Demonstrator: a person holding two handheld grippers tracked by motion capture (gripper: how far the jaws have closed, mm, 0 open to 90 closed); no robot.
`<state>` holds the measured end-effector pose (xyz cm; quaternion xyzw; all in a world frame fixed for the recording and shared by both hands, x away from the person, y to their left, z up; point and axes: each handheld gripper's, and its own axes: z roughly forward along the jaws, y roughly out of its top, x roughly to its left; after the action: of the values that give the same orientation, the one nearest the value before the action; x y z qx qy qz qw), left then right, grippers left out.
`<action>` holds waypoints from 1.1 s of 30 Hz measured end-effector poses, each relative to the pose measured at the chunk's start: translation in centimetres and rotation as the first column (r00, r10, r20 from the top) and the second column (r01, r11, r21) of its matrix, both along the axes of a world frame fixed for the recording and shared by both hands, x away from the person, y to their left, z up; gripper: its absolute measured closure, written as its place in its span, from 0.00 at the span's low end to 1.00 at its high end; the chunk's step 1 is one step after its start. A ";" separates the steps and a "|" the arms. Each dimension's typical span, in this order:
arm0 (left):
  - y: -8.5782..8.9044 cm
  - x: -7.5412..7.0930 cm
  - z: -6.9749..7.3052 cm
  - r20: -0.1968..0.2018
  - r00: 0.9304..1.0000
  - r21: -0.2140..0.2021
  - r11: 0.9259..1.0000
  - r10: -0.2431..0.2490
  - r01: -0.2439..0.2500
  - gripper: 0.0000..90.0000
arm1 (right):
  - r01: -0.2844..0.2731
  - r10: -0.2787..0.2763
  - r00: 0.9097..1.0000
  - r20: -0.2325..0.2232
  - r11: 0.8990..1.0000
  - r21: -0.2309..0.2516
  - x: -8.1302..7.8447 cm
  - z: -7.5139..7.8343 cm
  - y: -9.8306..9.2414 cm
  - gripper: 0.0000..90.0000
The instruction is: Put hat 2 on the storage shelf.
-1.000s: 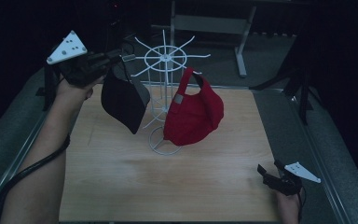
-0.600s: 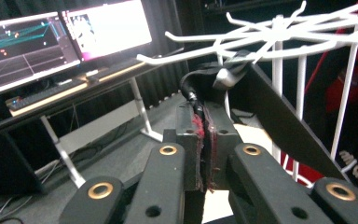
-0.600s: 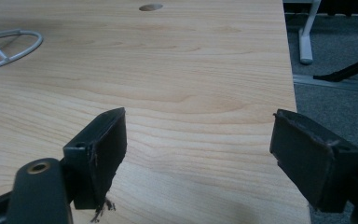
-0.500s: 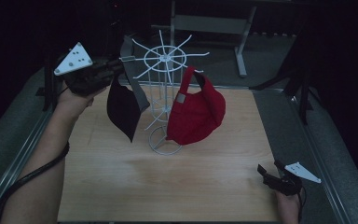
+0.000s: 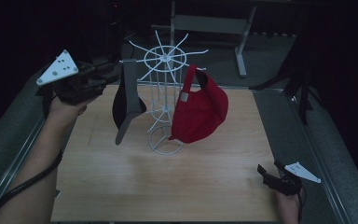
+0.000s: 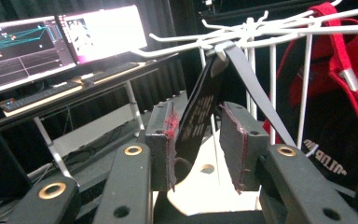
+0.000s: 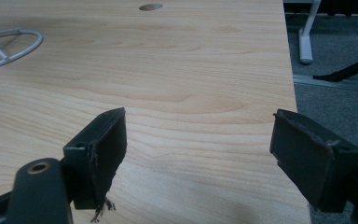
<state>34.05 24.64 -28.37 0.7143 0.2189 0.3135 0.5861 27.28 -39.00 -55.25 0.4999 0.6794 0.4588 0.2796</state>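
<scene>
A white wire rack [image 5: 165, 100] stands on the wooden table [image 5: 214, 186]. A red cap [image 5: 203, 109] hangs on its right side and a black cap [image 5: 126, 105] on its left, strap over a rack arm. My left gripper [image 5: 109, 72] is at that strap. In the left gripper view its jaws [image 6: 205, 140] have just been opening; the black strap [image 6: 200, 112] stands between the pads, clear of the right one. The red cap [image 6: 354, 60] shows behind. My right gripper [image 5: 265, 175] rests open at the table's near right corner, nothing between its jaws [image 7: 198, 144].
Lit monitors [image 6: 98, 32] and a keyboard sit on a desk beyond the rack. The rack's ring base [image 7: 9, 46] lies ahead and left of the right gripper. Grey carpet and metal rails flank the table; the table's right edge [image 7: 289, 70] is close to the right gripper.
The black cap has gone from tilted in the left gripper's hold to hanging from a rack arm. The left jaws have parted around its strap. The right gripper has kept still.
</scene>
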 end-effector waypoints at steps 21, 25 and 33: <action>3.2 -1.8 -5.7 -0.059 0.998 -0.023 0.999 0.023 -0.024 0.71 | -0.002 0.002 1.000 -0.001 1.000 -0.008 0.0 0.0 0.1 0.20; 3.8 -2.1 -6.8 -0.073 0.997 -0.031 0.999 0.034 -0.036 0.72 | -0.003 0.003 1.000 -0.002 1.000 -0.010 0.0 0.0 0.1 0.20; 4.3 -2.7 -8.6 -0.093 0.995 -0.026 0.999 0.041 -0.044 0.71 | -0.002 0.002 1.000 -0.001 1.000 -0.011 0.0 0.0 0.1 0.20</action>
<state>31.38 28.96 -36.97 0.7149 0.2655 0.2892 0.5786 27.31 -38.89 -55.26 0.4978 0.6827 0.4550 0.2813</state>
